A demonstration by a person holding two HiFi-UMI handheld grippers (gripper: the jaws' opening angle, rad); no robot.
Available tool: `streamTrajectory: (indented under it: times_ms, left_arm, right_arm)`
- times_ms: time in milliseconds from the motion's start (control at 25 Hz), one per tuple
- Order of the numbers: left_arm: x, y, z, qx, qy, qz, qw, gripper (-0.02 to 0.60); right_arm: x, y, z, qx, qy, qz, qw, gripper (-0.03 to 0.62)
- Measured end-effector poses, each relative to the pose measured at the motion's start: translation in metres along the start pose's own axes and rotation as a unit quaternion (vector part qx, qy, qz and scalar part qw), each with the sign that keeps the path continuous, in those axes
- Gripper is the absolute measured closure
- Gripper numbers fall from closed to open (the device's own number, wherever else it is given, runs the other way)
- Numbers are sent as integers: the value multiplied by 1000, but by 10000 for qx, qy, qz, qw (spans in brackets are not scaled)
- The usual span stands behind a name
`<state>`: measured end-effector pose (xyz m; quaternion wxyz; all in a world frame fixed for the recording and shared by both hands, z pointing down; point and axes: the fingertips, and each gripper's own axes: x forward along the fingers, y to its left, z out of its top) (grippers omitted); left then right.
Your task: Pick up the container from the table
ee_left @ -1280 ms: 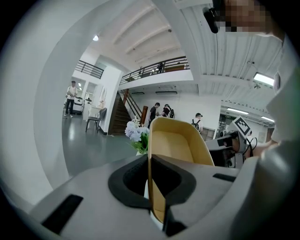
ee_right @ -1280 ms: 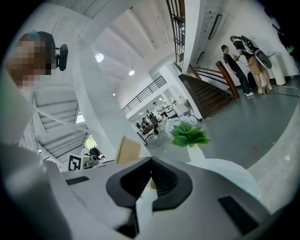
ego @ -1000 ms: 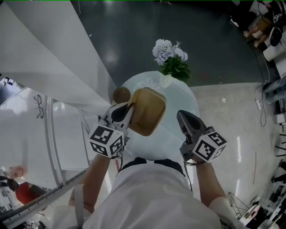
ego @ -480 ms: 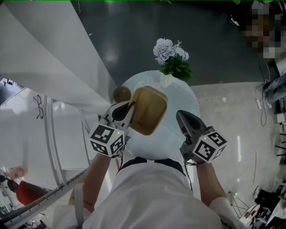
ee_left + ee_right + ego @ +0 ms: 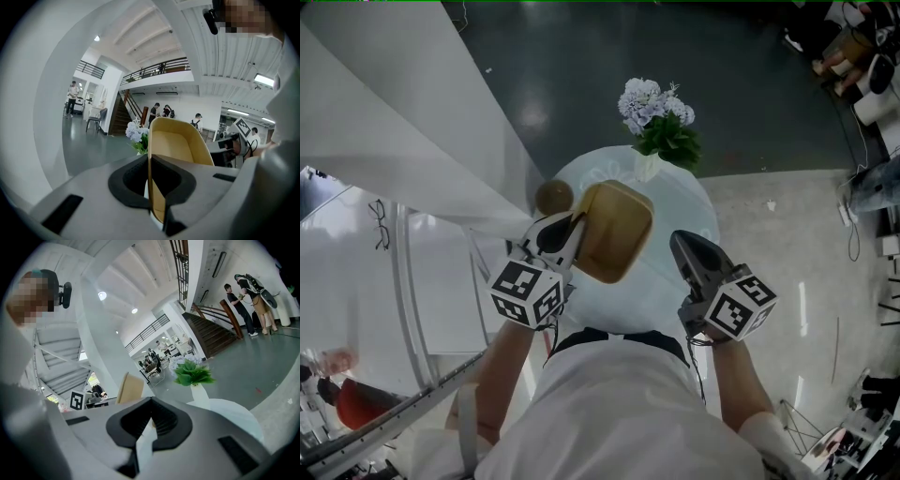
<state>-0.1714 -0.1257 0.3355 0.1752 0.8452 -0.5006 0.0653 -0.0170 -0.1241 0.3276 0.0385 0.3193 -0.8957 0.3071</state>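
The tan container [image 5: 614, 232] was in the middle of the frame, over the round white table [image 5: 698, 211]. The left gripper [image 5: 574, 228] pinched its rim. The right gripper [image 5: 682, 246], just right, was closed and empty.

White vase [image 5: 648, 168] with pale flowers [image 5: 652, 103] and green leaves [image 5: 671, 142], upright. Small brown round object [image 5: 553, 198] off to its left, nature unclear. Dark glossy floor [image 5: 581, 66] beyond, lighter speckled floor [image 5: 787, 244] at right. Large white slanted panel [image 5: 384, 131] at left. In the gripper views: brown staircase [image 5: 211, 336], two people [image 5: 233, 305] standing by its foot, balcony railing [image 5: 154, 69], lone standing person [image 5: 72, 97], empty chair [image 5: 96, 120].
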Motion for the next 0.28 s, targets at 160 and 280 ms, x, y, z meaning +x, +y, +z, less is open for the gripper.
streamTrajectory:
  times_ms: [160, 280]
  left_arm:
    - [4, -2, -2, -12, 15, 7, 10000, 557]
    - [7, -3, -2, -21, 20, 9, 10000, 557]
  right_arm:
    - [1, -4, -1, -13, 27, 41, 10000, 571]
    - [1, -7, -1, -5, 42, 51, 10000, 571]
